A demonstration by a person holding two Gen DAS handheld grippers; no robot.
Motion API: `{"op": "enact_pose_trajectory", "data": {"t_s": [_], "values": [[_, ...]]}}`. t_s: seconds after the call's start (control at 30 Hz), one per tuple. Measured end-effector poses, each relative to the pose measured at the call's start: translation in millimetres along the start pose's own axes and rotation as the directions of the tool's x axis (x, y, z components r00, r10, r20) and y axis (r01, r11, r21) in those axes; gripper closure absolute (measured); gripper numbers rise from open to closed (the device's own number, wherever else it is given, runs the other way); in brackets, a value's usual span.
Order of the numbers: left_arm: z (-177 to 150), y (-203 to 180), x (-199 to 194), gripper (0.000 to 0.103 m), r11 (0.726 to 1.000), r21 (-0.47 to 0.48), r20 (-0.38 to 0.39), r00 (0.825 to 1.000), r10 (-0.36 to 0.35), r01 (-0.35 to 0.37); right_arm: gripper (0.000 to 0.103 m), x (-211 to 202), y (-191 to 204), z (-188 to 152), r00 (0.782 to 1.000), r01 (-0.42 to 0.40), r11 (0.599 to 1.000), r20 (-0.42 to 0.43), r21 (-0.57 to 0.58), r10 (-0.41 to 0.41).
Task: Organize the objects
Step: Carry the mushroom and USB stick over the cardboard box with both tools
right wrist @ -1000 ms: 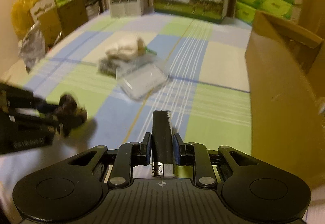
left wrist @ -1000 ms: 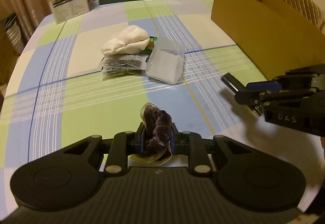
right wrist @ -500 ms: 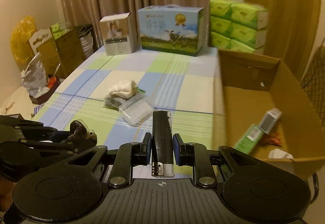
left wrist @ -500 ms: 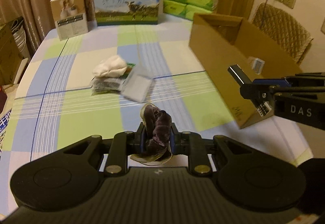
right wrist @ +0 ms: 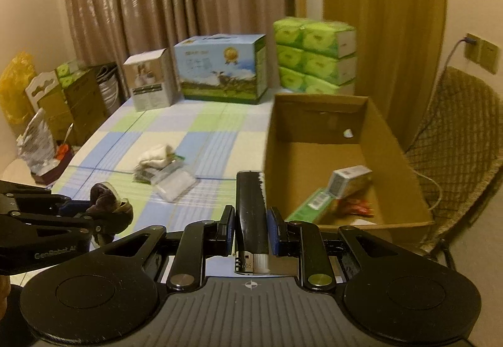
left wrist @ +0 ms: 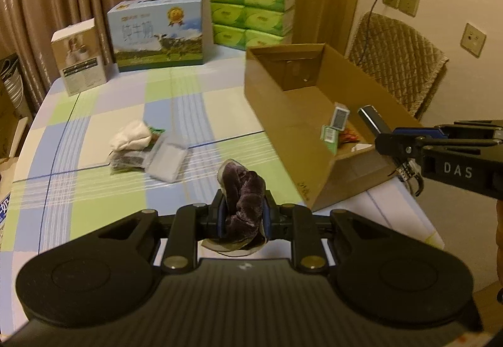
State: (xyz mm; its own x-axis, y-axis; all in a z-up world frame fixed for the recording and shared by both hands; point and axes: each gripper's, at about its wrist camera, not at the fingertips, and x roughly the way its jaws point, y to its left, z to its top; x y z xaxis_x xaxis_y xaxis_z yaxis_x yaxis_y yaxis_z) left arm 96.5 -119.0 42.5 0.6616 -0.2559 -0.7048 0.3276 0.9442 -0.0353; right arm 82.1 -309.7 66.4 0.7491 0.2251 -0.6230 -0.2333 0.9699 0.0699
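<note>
My left gripper (left wrist: 242,211) is shut on a dark purple velvet scrunchie (left wrist: 243,201), held above the checked tablecloth. My right gripper (right wrist: 251,226) is shut on a black lighter (right wrist: 250,208) that points forward. Seen from the left wrist, the right gripper (left wrist: 389,139) hovers at the near end of the open cardboard box (left wrist: 283,114) with the lighter (left wrist: 372,120) over the box's inside. The box (right wrist: 393,139) holds a few small packets (right wrist: 345,179). In the right wrist view the left gripper (right wrist: 94,215) with the scrunchie (right wrist: 105,199) sits low at the left.
A white cloth bundle (left wrist: 132,134), a dark packet and a clear plastic bag (left wrist: 166,160) lie mid-table. A milk carton box (left wrist: 157,32), a small white box (left wrist: 80,56) and green tissue packs (left wrist: 251,12) line the far edge. A woven chair (left wrist: 396,64) stands behind the box.
Both grippers have risen and moved toward the cardboard box, each still holding its object. The box's inside has come into view, and the lighter now hangs over its near end.
</note>
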Motion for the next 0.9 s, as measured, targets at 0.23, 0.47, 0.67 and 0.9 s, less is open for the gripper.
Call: {"op": "enact_pose_trajectory", "data": {"t_s": [0.23,0.47,0.67,0.9], "values": [[16,-28,2,0.085,0.998,0.026,0.011,0.999,-0.049,0.049,0.084,-21,-36,4,0.998,0.059,0.997,0.019,0.045,-0.059],[41,-60,14,0.085,0.994,0.054,0.016,0.995,-0.098,0.097,0.084,-30,-68,12,0.995,0.097,0.993,0.029,0.069,-0.100],[62,-83,27,0.085,0.989,0.076,0.019,0.992,-0.128,0.127,0.084,-29,-89,17,0.994,0.105,0.991,0.030,0.080,-0.108],[82,-95,49,0.085,0.986,0.058,0.003,0.987,-0.158,0.158,0.084,-17,-105,23,0.995,0.100,0.991,0.020,0.089,-0.102]]}}
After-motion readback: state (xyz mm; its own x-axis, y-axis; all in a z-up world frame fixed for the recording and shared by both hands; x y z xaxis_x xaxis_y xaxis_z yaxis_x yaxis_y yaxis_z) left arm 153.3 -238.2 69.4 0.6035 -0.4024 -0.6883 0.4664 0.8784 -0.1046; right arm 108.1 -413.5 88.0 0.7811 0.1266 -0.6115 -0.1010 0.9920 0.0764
